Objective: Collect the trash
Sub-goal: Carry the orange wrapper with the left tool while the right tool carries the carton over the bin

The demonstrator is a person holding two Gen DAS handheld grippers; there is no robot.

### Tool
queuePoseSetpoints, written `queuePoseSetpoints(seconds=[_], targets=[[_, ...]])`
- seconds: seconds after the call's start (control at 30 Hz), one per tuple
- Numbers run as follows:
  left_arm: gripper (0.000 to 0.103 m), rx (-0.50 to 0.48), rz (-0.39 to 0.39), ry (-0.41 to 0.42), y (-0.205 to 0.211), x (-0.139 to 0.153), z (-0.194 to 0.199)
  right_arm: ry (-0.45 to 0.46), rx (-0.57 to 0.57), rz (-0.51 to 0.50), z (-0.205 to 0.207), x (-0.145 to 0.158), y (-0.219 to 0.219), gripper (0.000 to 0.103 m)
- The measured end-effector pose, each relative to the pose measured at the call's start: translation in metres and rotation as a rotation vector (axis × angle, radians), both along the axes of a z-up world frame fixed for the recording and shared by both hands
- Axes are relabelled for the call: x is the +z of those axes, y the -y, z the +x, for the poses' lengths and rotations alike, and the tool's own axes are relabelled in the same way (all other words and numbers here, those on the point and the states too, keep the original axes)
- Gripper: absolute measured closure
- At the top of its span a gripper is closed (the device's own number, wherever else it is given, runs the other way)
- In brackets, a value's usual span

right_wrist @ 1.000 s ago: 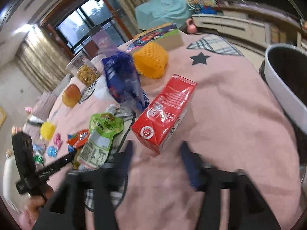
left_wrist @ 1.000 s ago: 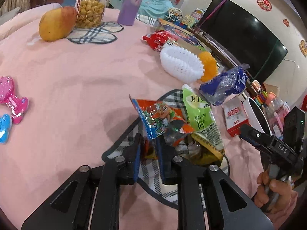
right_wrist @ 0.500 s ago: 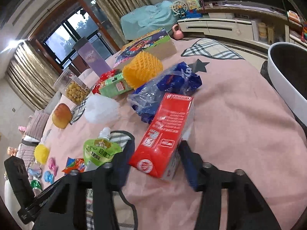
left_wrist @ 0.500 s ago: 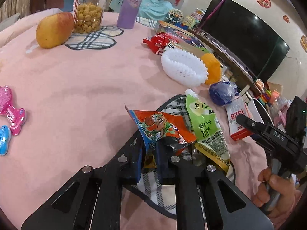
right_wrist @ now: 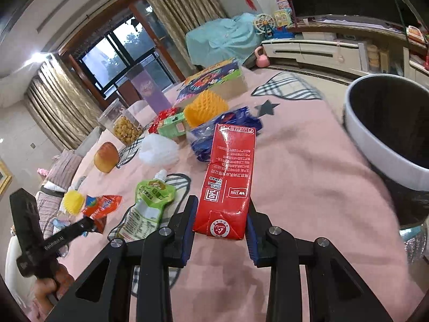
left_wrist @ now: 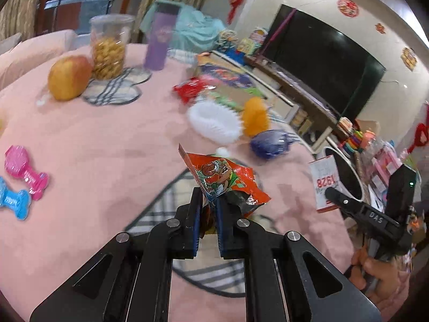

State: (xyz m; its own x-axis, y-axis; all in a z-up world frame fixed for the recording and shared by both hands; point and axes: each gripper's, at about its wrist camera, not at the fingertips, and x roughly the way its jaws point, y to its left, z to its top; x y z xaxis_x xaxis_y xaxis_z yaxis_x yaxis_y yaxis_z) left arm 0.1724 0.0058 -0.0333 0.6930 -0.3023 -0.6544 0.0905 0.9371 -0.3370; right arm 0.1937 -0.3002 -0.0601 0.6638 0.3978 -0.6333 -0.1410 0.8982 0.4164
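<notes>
Now you're lifting the orange snack wrapper [left_wrist: 225, 179] pinched in your left gripper [left_wrist: 208, 214], while your right gripper [right_wrist: 220, 224], jaws just closing, is clamping the red carton [right_wrist: 228, 177] for the bin [right_wrist: 375, 145]

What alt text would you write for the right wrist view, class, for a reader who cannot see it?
The right gripper, whose jaws have just been closing, clamps the near end of a red carton above a pink tablecloth. A green pouch lies to its left on the cloth, and a white-rimmed bin stands at the right.
</notes>
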Motion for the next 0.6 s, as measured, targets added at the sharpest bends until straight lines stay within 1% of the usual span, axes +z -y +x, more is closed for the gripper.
queuePoseSetpoints(seconds=[0.1,0.23,0.6], targets=[[0.094,-0.048,0.002,0.007,0.023,0.005,0.002,0.006,-0.02,0.007,-0.005,0.004,0.014,0.07],[0.094,-0.12,-0.007,-0.003,0.057,0.005,0.008,0.01,-0.045,0.01,-0.01,0.007,0.032,0.07],[0.094,-0.268,0.039,-0.009,0.147,0.003,0.02,0.022,-0.133,0.019,-0.02,0.014,0.085,0.07]])
